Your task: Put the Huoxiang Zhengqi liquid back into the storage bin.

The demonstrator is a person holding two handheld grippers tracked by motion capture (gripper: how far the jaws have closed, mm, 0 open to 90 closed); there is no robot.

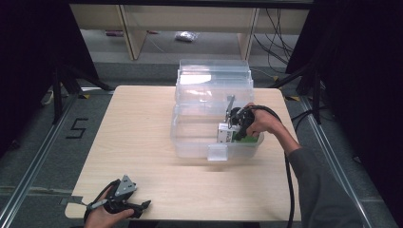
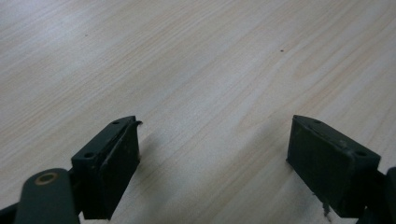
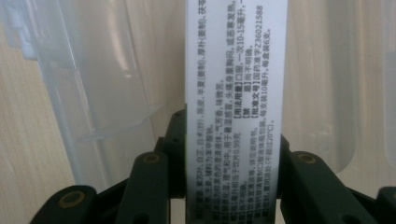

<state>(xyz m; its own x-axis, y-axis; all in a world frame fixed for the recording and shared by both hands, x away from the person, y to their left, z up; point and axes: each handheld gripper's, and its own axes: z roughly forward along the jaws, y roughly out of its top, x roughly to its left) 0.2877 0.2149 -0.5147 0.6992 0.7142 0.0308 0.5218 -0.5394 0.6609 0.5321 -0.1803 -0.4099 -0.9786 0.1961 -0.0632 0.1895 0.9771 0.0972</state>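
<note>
On the pale wood-grain desk (image 1: 142, 137) stands a clear plastic storage bin (image 1: 190, 142) with its transparent lid tipped up behind it. The right gripper (image 1: 236, 124), held in the person's right hand (image 1: 263, 121), reaches down into the bin's near right part, and its jaws are closed against the two sides of a white cardboard medicine box printed with small black text (image 3: 233, 93). In the right gripper view the box stands between the black jaws and runs up past the top edge, with the bin's clear walls and the desk behind it (whether the box rests on the bin's floor cannot be told). In the high view the box shows white with a green part, inside the bin close to its front wall. The left gripper (image 1: 124, 199) lies low at the desk's near left corner, in the person's left hand (image 1: 102, 216); in the left gripper view its jaws stand wide apart with nothing between them but bare wood.
</note>
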